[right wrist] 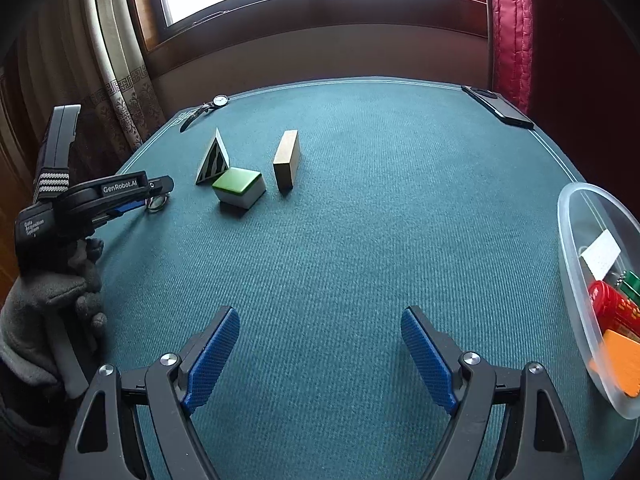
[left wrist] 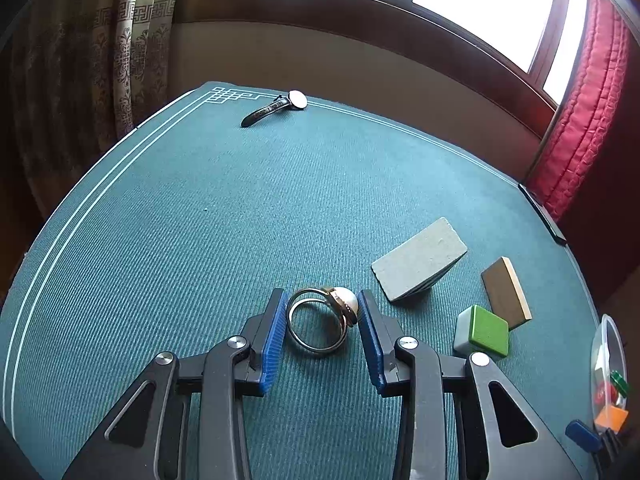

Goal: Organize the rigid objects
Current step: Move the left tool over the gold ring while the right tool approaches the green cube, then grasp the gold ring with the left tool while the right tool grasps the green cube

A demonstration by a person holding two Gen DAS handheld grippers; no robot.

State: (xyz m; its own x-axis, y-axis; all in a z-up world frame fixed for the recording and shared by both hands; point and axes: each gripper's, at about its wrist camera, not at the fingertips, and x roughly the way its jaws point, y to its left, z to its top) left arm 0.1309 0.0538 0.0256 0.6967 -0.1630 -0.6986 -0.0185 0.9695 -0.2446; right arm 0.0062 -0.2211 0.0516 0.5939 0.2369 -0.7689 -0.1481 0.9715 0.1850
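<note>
A pearl ring (left wrist: 320,322) lies on the teal table (left wrist: 200,220) between the blue pads of my left gripper (left wrist: 322,300). The jaws stand on either side of it, the right pad touching or nearly touching the pearl. In the right wrist view the left gripper (right wrist: 160,196) is at the table's left, over the ring (right wrist: 156,203). My right gripper (right wrist: 320,316) is wide open and empty above bare cloth. A green-topped block (left wrist: 482,330) (right wrist: 239,186), a grey wedge (left wrist: 418,258) (right wrist: 212,158) and a wooden block (left wrist: 506,292) (right wrist: 287,159) lie close by.
A wristwatch (left wrist: 276,107) (right wrist: 204,112) lies at the far left corner. A clear plastic bowl (right wrist: 576,280) (left wrist: 610,360) at the right edge holds red, orange, green and white items. A dark phone (right wrist: 498,105) lies at the far right corner. Curtains and a window stand behind.
</note>
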